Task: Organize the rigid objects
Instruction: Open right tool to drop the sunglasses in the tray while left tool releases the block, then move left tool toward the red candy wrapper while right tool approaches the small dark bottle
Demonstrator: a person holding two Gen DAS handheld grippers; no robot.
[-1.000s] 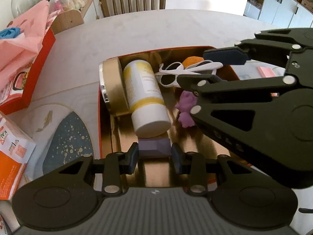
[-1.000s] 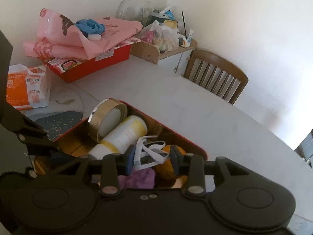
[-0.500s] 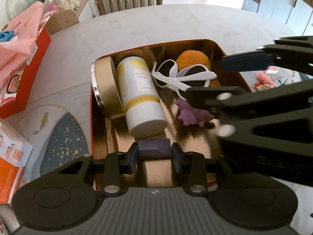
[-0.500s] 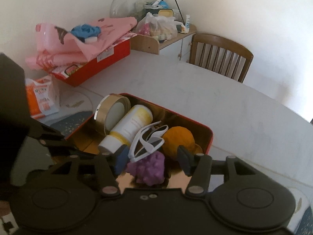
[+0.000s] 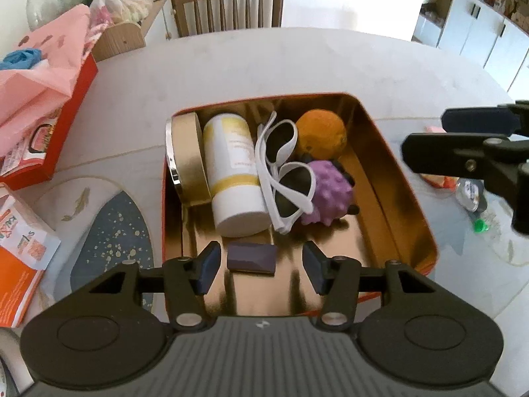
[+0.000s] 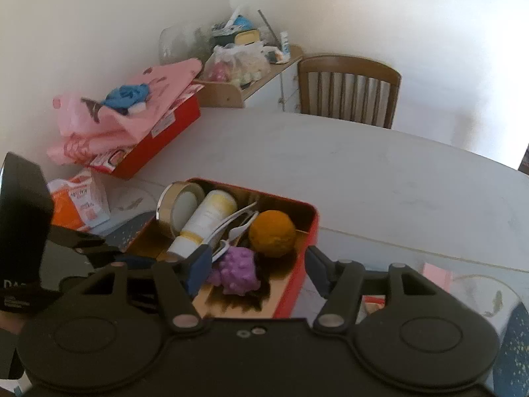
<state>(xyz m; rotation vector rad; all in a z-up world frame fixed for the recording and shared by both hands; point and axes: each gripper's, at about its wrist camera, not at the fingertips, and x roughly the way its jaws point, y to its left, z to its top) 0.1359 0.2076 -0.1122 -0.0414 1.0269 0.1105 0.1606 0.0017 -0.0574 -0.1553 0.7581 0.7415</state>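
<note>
A red tin (image 5: 403, 178) with a gold inside holds a gold round box (image 5: 186, 155), a white and yellow bottle (image 5: 234, 172), white sunglasses (image 5: 284, 172), an orange ball (image 5: 322, 139) and a purple knobbly ball (image 5: 327, 195). A small dark purple block (image 5: 252, 258) lies on the tin's floor between the pads of my left gripper (image 5: 259, 267), whose jaws are opening and stand clear of it. My right gripper (image 6: 256, 269) hovers over the tin's (image 6: 305, 231) near corner, its jaws opening with nothing held; the purple ball (image 6: 238, 269) lies below it.
A red box under pink bags (image 5: 36, 76) sits at the table's left, an orange packet (image 5: 20, 261) nearer me. A blue speckled mat (image 5: 112, 231) lies beside the tin. Small packets and a clear bottle (image 5: 469, 195) lie right of the tin. A wooden chair (image 6: 347, 89) stands behind the table.
My left gripper let go of the purple block, which now lies in the tin. My right gripper released the sunglasses, widened, and drew back to the right out of the tin.
</note>
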